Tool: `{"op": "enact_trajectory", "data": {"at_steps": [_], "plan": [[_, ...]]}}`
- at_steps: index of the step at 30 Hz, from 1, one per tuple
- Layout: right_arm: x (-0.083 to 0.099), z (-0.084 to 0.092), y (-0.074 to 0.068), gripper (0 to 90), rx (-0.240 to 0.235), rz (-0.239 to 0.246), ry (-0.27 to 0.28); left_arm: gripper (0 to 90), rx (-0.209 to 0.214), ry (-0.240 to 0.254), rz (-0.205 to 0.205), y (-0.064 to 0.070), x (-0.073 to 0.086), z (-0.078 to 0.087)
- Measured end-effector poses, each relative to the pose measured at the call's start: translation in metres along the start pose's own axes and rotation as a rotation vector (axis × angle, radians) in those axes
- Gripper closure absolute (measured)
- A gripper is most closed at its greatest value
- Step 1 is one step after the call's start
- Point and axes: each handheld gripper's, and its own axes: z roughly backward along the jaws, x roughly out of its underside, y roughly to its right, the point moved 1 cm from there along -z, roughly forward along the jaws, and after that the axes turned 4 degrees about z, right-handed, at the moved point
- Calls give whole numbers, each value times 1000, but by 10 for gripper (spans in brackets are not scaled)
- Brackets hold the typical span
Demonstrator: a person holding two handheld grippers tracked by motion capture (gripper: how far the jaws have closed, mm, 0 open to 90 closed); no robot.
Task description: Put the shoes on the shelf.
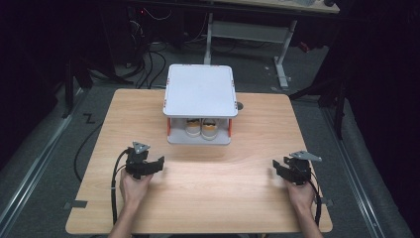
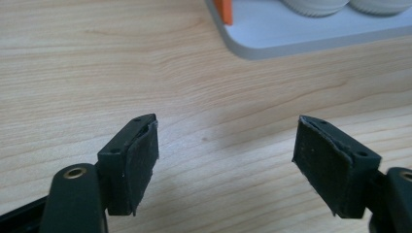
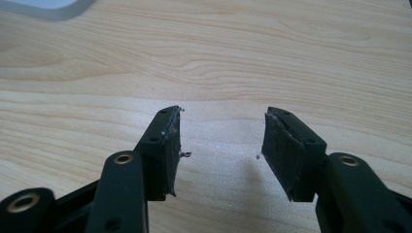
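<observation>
A white two-level rack (image 1: pixel 200 90) with orange posts stands at the table's far middle. On its lower shelf rests a pair of white shoes (image 1: pixel 201 128) with yellow trim. My left gripper (image 1: pixel 156 166) hovers low over the wood at the near left, open, with nothing between its pads; in the left gripper view the gripper (image 2: pixel 226 145) looks past bare wood to the rack's base corner (image 2: pixel 291 36), an orange post (image 2: pixel 224 9) and the shoes' soles (image 2: pixel 316 5). At the near right my right gripper (image 1: pixel 278 167) is open and empty; its own view of the gripper (image 3: pixel 221 131) has bare table under it.
The wooden table (image 1: pixel 208 203) stretches between the two hands. A corner of the rack's base (image 3: pixel 48 7) sits at the top left of the right gripper view. Cables and desk legs (image 1: pixel 282 59) lie on the floor beyond the far edge.
</observation>
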Motion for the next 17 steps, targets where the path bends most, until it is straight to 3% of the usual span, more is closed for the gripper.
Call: {"op": "enact_trajectory", "data": {"at_steps": [5,10,17], "plan": [[2,-7,0,463,11,13,-27,243,-44,-44,-17,-2,5,-10],[7,-10,1,453,15,8,-27,229,-43,11,-28,-4,12,-11],[8,-10,1,417,7,16,-28,227,-40,11,-29,-5,13,-11]]}}
